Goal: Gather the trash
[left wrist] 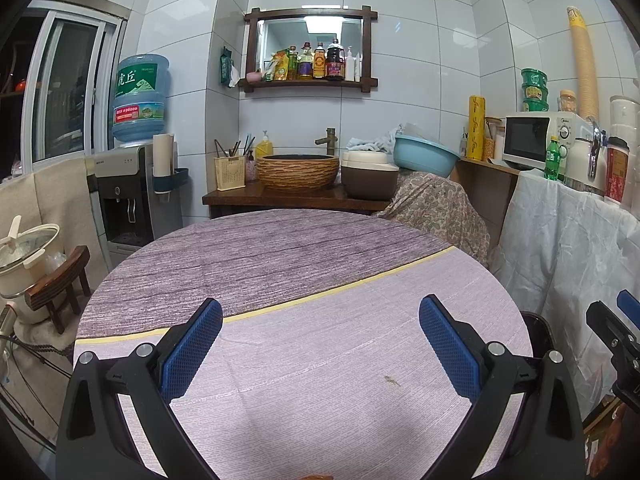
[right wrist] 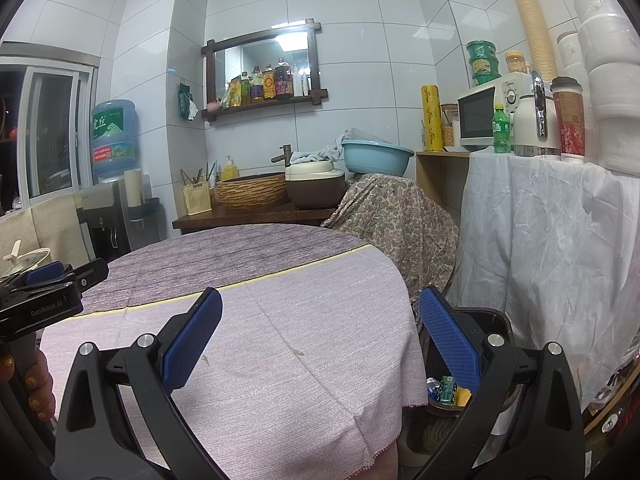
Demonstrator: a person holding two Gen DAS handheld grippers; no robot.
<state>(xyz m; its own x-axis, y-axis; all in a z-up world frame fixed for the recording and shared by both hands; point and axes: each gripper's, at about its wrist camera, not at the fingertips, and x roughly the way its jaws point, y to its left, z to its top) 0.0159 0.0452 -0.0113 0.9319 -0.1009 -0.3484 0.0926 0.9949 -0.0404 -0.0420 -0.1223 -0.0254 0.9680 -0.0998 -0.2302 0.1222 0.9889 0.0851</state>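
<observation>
The round desk (left wrist: 280, 248), covered with a cloth that was grey wood-grain on the far half and pale lilac on the near half, filled the middle of both views. In the right wrist view a white sheet (right wrist: 552, 232) draped a stand on the right side of the frame, and a flowered cloth (right wrist: 396, 220) hung over something just behind the desk's far right edge. A water dispenser (left wrist: 128, 184) with a blue bottle stood at the left of the left wrist view.

At the lower right of the right wrist view, beside the desk's edge and below it, sat a dark bin (right wrist: 496, 320). The trash (right wrist: 446, 390), a few coloured wrappers, lay inside it, partly hidden by the near finger.

The left gripper (left wrist: 320, 344) hung over the lilac part of the cloth, its blue fingers (left wrist: 192, 348) spread wide and released, nothing between them. The right gripper (right wrist: 320, 344) stood over the desk's right edge, fingers (right wrist: 450, 344) likewise wide apart and empty. A hand (right wrist: 32, 380) with glittery nails showed at the lower left of that view, gripping the left gripper's handle.

Two small brownish stains (right wrist: 298, 353) marked the cloth near the middle of the frame.
</observation>
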